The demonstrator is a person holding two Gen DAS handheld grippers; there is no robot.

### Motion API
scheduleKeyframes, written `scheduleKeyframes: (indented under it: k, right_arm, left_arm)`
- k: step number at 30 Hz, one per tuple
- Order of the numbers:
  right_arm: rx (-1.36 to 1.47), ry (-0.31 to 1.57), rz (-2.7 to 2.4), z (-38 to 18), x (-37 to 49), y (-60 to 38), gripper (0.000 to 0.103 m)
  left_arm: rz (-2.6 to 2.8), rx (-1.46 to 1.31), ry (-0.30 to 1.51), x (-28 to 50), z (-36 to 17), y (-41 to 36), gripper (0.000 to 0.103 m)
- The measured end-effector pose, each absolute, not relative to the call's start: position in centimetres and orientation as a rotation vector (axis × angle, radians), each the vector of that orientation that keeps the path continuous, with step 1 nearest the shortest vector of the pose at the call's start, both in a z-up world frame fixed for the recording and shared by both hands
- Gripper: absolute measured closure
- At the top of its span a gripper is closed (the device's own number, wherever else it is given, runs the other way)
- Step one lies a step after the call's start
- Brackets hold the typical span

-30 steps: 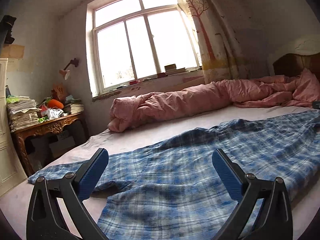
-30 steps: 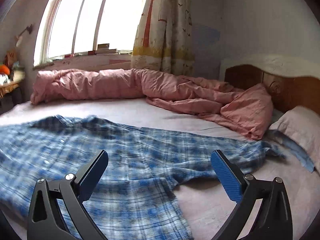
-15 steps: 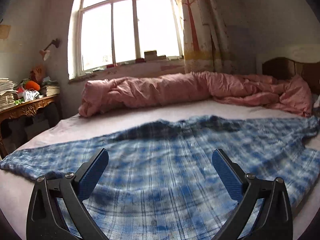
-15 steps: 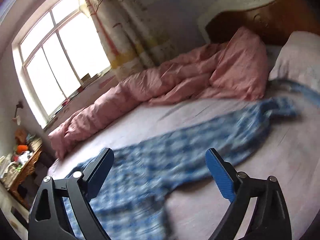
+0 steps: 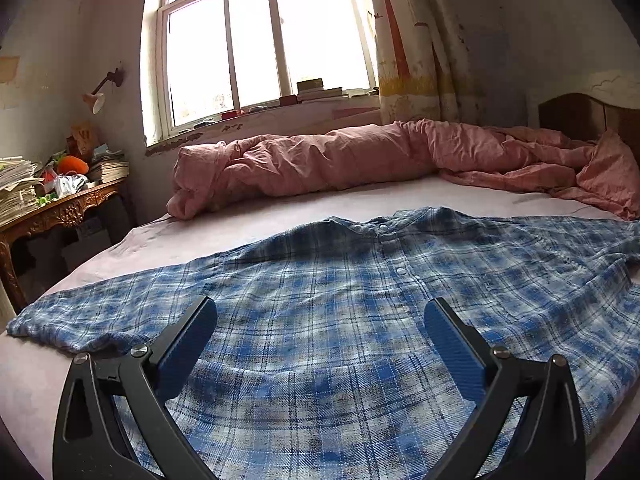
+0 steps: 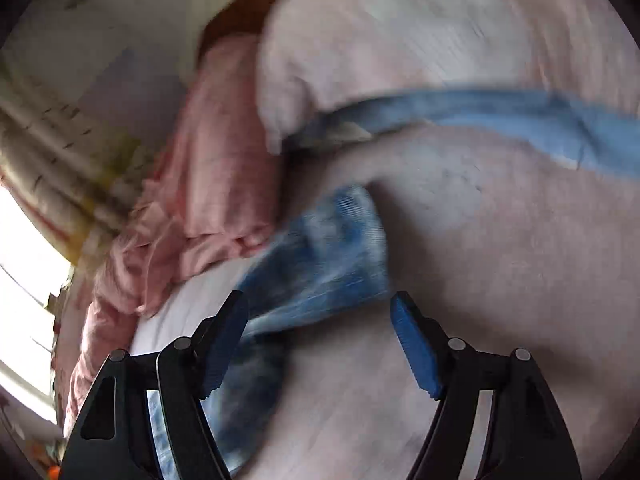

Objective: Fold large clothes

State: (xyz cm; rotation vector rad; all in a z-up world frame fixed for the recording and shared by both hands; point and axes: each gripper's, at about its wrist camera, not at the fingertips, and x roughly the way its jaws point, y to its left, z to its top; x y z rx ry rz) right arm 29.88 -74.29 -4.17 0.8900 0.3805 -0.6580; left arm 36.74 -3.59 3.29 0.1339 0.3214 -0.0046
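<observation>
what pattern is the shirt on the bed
Blue and white plaid. The shirt shows best in the left wrist view, spread flat on the bed.

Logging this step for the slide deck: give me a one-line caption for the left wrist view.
Open left gripper poised over a blue plaid shirt spread flat on the bed.

Bed (image 5: 248, 232): plaid shirt (image 5: 360, 320) spread flat, pink duvet (image 5: 320, 160) beyond.

Daylight pours through a wide window (image 5: 264, 40) at upper centre; a tree-print curtain (image 5: 412, 40) hangs to its right. A wall lamp (image 5: 98, 98) and cluttered carved counter (image 5: 60, 210) sit left, a wooden headboard (image 5: 576, 118) right.
</observation>
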Motion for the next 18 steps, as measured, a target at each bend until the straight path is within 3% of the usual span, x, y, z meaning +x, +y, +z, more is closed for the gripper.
scheduleKeyframes:
  k: [3, 4, 5, 7, 12, 18]
  right_arm:
    - [0.788, 0.427, -0.689, -3.6, 31.7, -73.8, 0.033]
    - [0.787, 0.438, -0.687, -3.8, 31.9, -73.9, 0.04]
    - [0.796, 0.438, -0.693, -3.8, 31.6, -74.1, 0.064]
    - [0.85, 0.417, -0.669, -4.2, 31.0, -74.6, 0.091]
    - [0.689, 0.351, -0.648, -1.1, 30.6, -72.1, 0.096]
    - [0.379, 0.356, -0.583, 5.9, 31.6, -61.7, 0.097]
  left_arm:
    - [0.003, 0.115, 0.354, 37.4, 3.1, -3.2, 0.0]
    - [0.003, 0.105, 0.367, 37.6, 2.9, -3.0, 0.0]
    - [0.002, 0.091, 0.374, 37.8, 2.9, -2.8, 0.0]
    - [0.002, 0.063, 0.377, 37.9, 3.0, -2.3, 0.0]
    - [0.026, 0.042, 0.385, 38.0, 2.9, -1.8, 0.0]
    - [0.087, -0.001, 0.37, 37.6, 3.1, -0.7, 0.0]
